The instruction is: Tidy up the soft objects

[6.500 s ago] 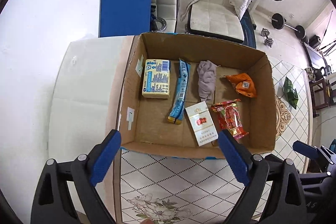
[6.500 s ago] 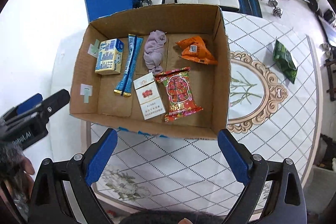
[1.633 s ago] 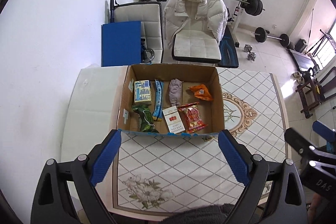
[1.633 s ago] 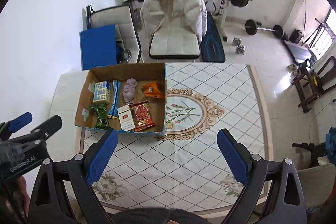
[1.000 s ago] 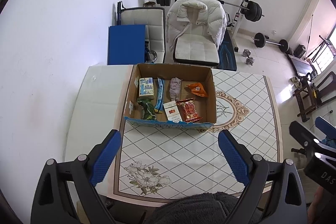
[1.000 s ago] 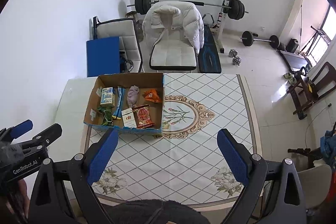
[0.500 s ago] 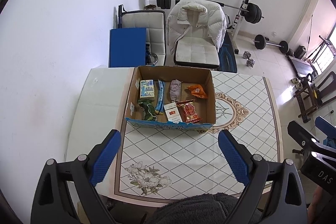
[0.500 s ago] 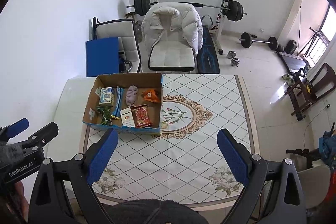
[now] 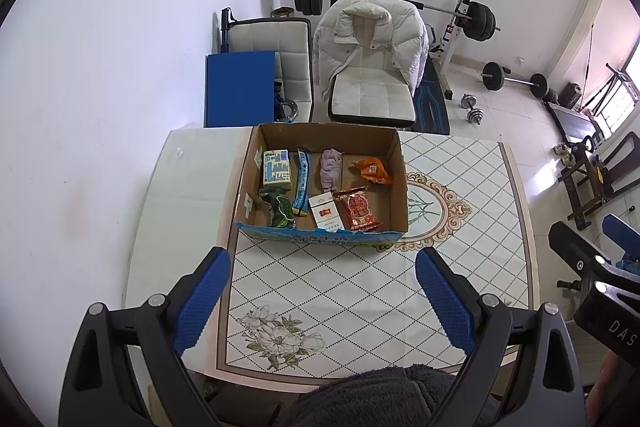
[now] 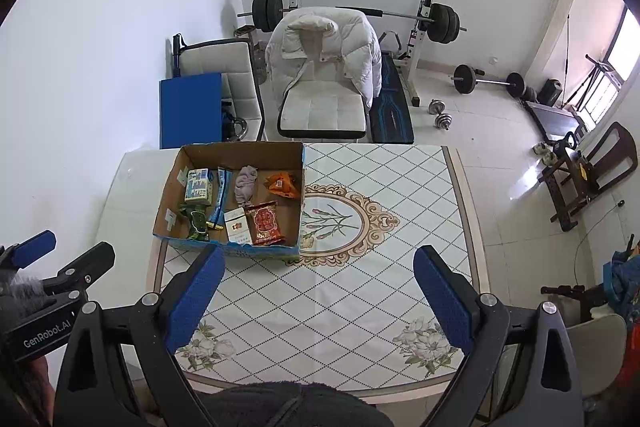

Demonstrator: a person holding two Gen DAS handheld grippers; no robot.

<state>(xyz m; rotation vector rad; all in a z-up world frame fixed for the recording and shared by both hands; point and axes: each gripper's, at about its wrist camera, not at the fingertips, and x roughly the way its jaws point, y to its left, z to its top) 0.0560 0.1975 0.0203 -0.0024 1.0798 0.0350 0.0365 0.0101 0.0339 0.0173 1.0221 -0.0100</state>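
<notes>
An open cardboard box (image 9: 401, 187) stands on the table's left half; it also shows in the right wrist view (image 10: 301, 195). Inside lie a green snack bag (image 9: 280, 211), a yellow-blue pack (image 9: 276, 167), a blue stick pack (image 9: 303, 181), a purple cloth (image 9: 330, 169), an orange bag (image 9: 373, 171), a white-red carton (image 9: 326, 215) and a red snack bag (image 9: 359, 209). My left gripper (image 9: 322, 301) is open and empty, high above the table's near edge. My right gripper (image 10: 316, 297) is open and empty, held high to the right.
The table (image 10: 360, 291) has a patterned cloth with an oval motif (image 10: 340, 221). Behind it stand a chair with a white jacket (image 10: 324, 67), a blue board (image 10: 190, 109) and a weight bench with barbells (image 10: 436, 23). A dark chair (image 10: 580, 179) stands at the right.
Both grippers have pulled up and back from the box since 6.5 s ago. The green snack bag, then on the table's right, now lies in the box. Little moved in the last second.
</notes>
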